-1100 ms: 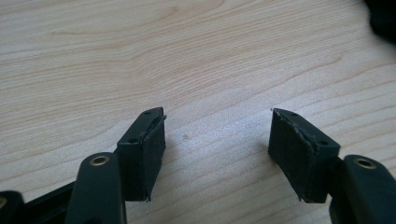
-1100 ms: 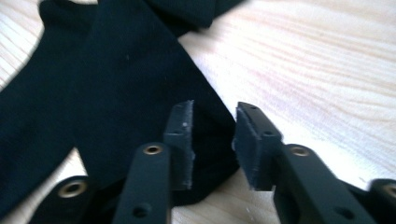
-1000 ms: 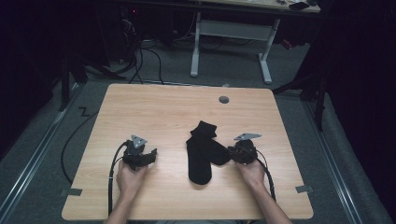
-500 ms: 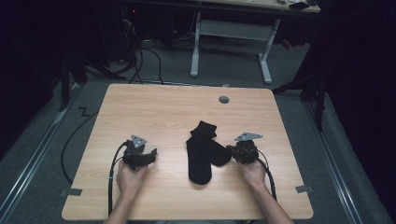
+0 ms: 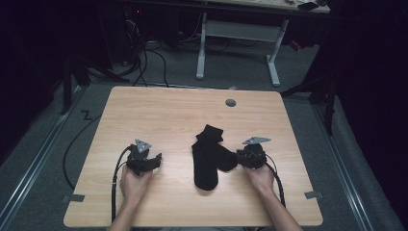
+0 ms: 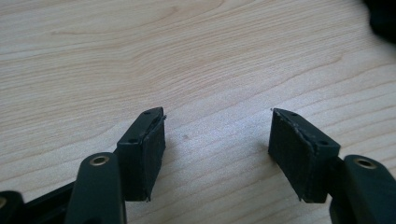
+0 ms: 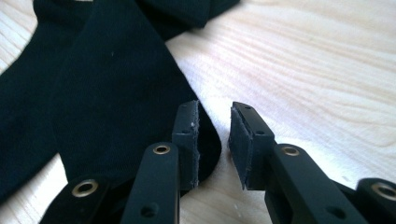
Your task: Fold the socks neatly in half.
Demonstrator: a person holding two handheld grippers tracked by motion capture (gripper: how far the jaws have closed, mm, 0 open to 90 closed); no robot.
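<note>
Wood table (image 5: 163, 115) | L gripper (image 6: 217, 135) low, jaws wide, empty | R gripper (image 7: 214, 140) at socks (image 5: 209, 156) edge, jaws just opening, ungripped

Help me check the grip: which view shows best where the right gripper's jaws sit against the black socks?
The right gripper view: the right gripper stands slightly open at the rounded end of one of the black socks, having just been opening, nothing pinched. The high view shows it beside the socks, too small to judge. The left gripper view catches a dark corner.

A pale wooden surface (image 5: 159, 115) with a grey round grommet (image 5: 231, 102) stands on grey floor (image 5: 48, 134), with a white-legged desk (image 5: 235, 33) (cables beside it) beyond.
</note>
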